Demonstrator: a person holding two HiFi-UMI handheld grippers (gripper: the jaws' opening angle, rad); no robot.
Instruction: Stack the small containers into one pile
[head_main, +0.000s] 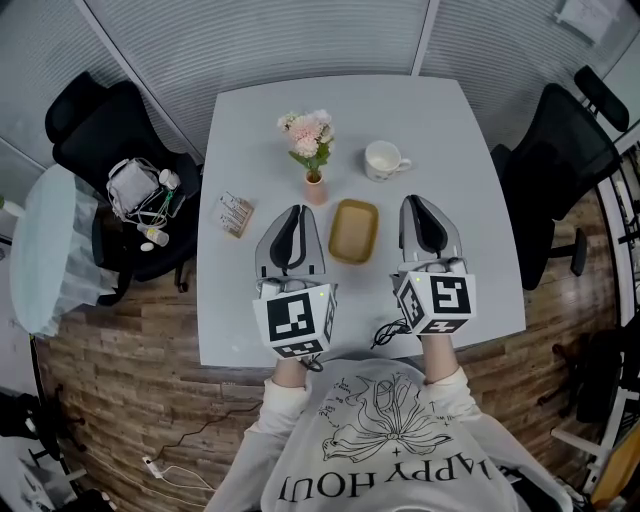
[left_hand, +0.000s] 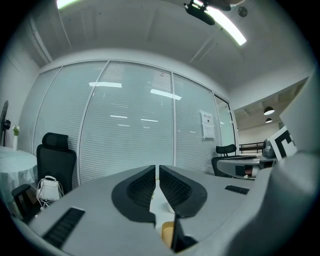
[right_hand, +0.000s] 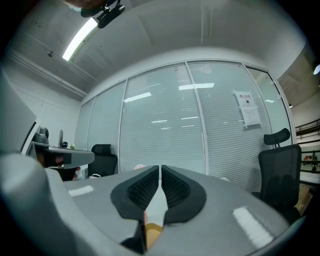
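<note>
Left gripper (head_main: 296, 213): held level just left of the container, jaws nearly together, nothing between them

Tan container (head_main: 354, 231): lying mid-table (head_main: 250, 120), between both grippers, just near of the vase (head_main: 315, 188); whether it is one piece or a nested pile cannot be told

Right gripper (head_main: 414, 203): held level just right of the container, jaws almost closed, empty

Flanking pose judged as parked, so the container is kept within reach of both

Grey table (head_main: 440, 150) with flower vase (head_main: 314, 185), mug (head_main: 383, 160), tan container (head_main: 354, 231), packet (head_main: 235, 214)
</note>
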